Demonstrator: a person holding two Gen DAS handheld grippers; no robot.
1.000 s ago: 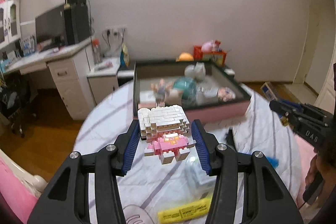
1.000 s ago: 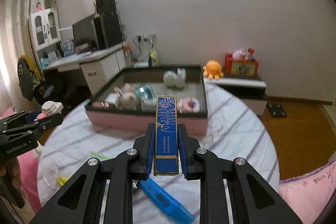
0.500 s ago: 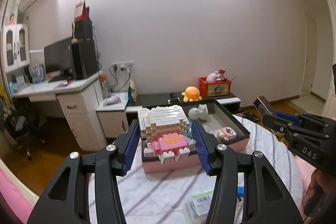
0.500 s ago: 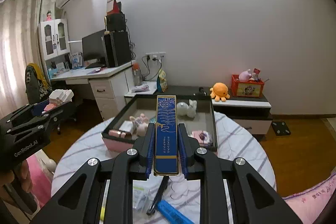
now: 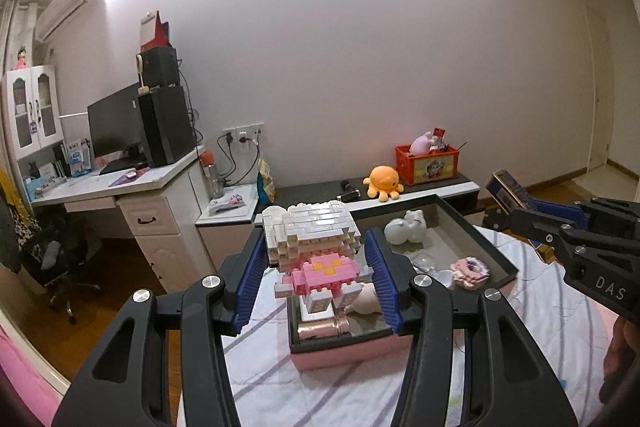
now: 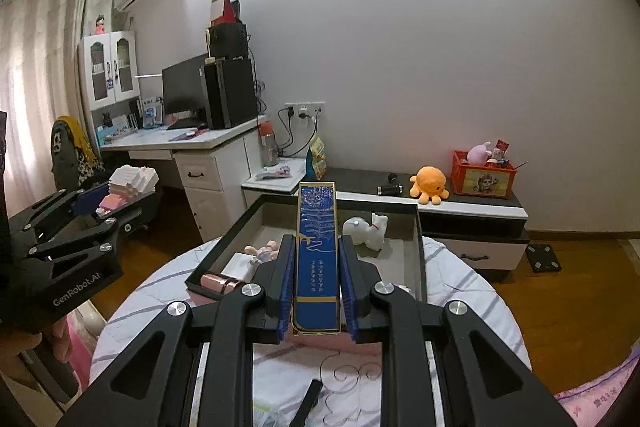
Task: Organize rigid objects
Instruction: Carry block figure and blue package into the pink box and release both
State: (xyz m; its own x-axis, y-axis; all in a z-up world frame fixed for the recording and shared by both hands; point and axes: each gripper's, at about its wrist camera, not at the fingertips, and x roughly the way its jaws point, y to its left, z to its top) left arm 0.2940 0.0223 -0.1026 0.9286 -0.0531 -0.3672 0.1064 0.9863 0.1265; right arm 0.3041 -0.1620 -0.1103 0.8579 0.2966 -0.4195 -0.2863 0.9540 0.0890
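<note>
Both grippers hang in open air above the round table [image 6: 472,291], nothing between them and the tray [image 6: 418,247]. Left gripper [image 5: 316,277] is filled by the brick figure [image 5: 314,247], right gripper [image 6: 316,285] by the blue box [image 6: 316,251], so both loads lead into any gap. Tray front-left is crowded: pink cylinder [image 6: 218,283], white block [image 6: 240,263], doll [image 6: 262,251]. White toy [image 6: 366,227] blocks the back middle; a pink patterned item [image 5: 470,267] sits at the right wall. Bare tray floor shows at the back-left corner and along the right side in the right wrist view. The tray's raised dark rim stands in the way of any low approach. A black pen [image 6: 306,403] lies on the near cloth.
</note>
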